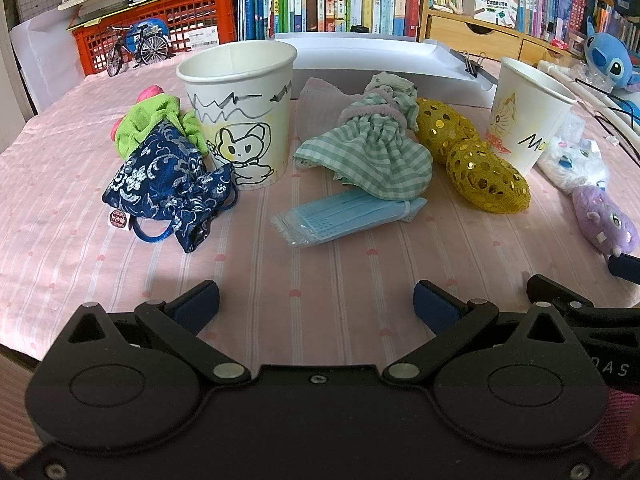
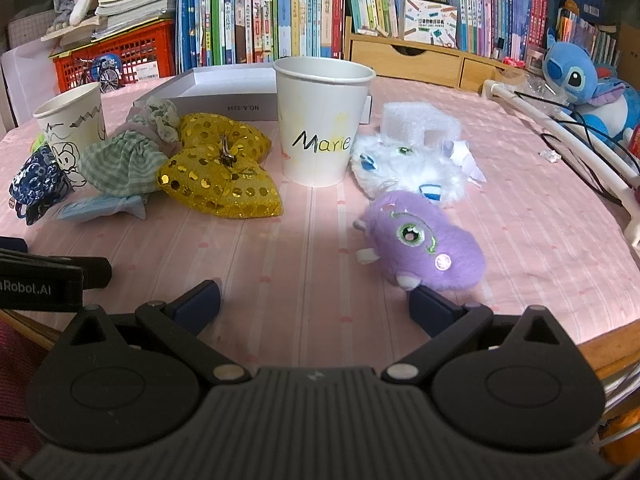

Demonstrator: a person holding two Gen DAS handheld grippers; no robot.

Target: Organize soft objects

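On the pink striped tablecloth point(image 1: 320, 264), both tools sit low near the front edge with nothing between their fingers. Left gripper point(image 1: 316, 304): fingers spread wide, empty. Right gripper point(image 2: 314, 300): fingers likewise spread, empty, with its right pad point(image 2: 434, 308) just beside the purple plush toy point(image 2: 424, 240), which lies at 1 o'clock from it; whether they touch cannot be told. From the left gripper, the blue face mask packet point(image 1: 348, 216) lies at 12 o'clock, partly under the green checked pouch point(image 1: 368, 152). The navy brocade pouch point(image 1: 168, 184) lies at 11 o'clock, touching the cat-drawing paper cup point(image 1: 240, 112), with a lime green cloth point(image 1: 152, 128) behind it. The gold sequin bow point(image 1: 476, 160) lies at 1 o'clock, between the checked pouch and the "Marie" paper cup point(image 2: 320, 120). A white fluffy toy point(image 2: 408, 168) lies right of that cup, touching the purple toy, with a white foam block point(image 2: 416, 120) behind it. Both cups stand upright.
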